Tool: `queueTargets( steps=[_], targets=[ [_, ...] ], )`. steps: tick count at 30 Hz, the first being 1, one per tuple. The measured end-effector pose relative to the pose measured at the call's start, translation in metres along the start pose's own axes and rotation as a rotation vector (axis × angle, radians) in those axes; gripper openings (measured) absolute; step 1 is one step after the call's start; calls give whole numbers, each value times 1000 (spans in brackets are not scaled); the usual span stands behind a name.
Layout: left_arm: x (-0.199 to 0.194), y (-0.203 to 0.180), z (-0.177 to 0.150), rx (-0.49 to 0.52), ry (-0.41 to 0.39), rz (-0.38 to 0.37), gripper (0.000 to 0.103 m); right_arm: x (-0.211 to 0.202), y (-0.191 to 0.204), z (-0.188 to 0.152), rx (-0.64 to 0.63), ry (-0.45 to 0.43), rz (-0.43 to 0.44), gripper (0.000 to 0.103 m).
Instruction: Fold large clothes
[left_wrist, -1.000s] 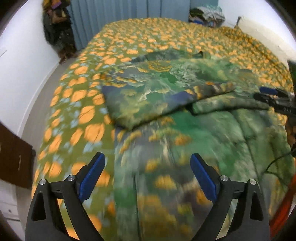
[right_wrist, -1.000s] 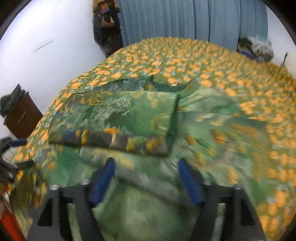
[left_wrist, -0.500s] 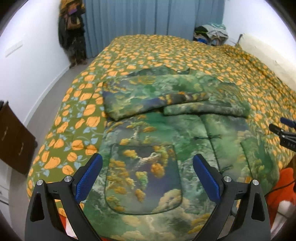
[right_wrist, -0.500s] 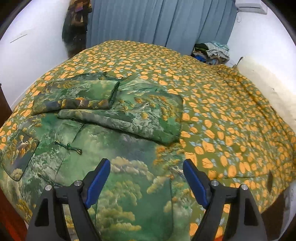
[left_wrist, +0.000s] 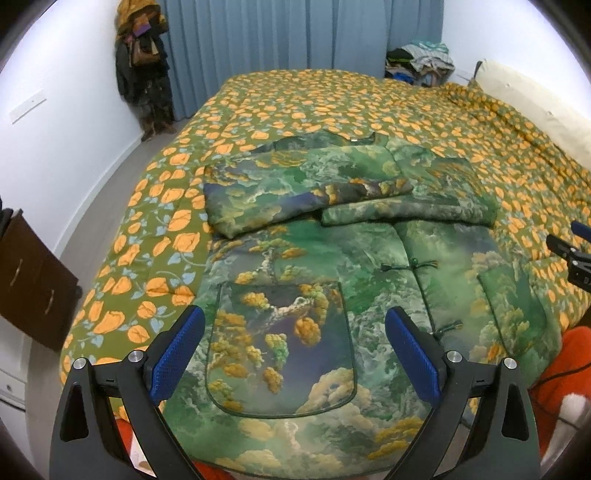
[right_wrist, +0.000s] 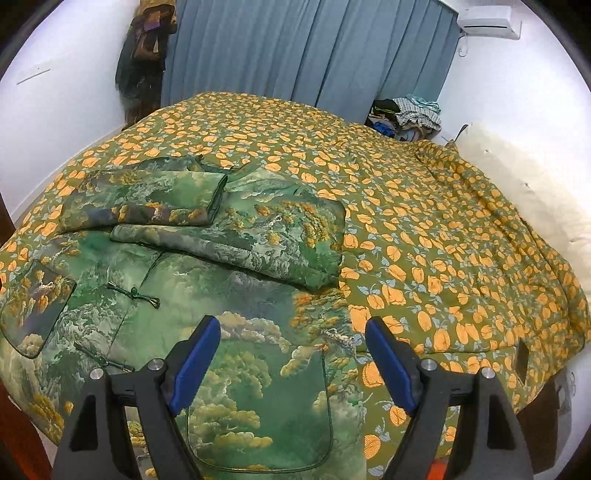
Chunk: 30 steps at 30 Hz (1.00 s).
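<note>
No readable writing or brand shows anywhere. One green landscape-print jacket (left_wrist: 314, 280) lies flat at the near end of a bed (left_wrist: 332, 96) covered in an olive quilt with orange flowers, its two sleeves folded across the chest, two patch pockets facing up, in a white-walled room with blue curtains (left_wrist: 295, 33) and one clothes pile (left_wrist: 417, 61) in the far corner. Both the left claw (left_wrist: 293, 350) and the right claw (right_wrist: 293, 358) hover above the jacket's hem, blue pads spread apart and holding nothing.
</note>
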<state>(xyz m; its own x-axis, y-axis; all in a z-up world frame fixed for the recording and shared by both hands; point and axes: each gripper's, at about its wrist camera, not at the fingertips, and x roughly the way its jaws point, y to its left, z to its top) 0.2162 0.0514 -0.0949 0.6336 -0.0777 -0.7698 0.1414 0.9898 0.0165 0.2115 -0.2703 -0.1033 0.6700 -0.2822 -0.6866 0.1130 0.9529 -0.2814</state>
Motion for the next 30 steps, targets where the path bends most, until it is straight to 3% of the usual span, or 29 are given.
queueTargets(
  steps=[30],
  targets=[
    [8, 2, -5, -13, 23, 15, 98, 1, 4, -5, -16, 4, -20, 82]
  ],
)
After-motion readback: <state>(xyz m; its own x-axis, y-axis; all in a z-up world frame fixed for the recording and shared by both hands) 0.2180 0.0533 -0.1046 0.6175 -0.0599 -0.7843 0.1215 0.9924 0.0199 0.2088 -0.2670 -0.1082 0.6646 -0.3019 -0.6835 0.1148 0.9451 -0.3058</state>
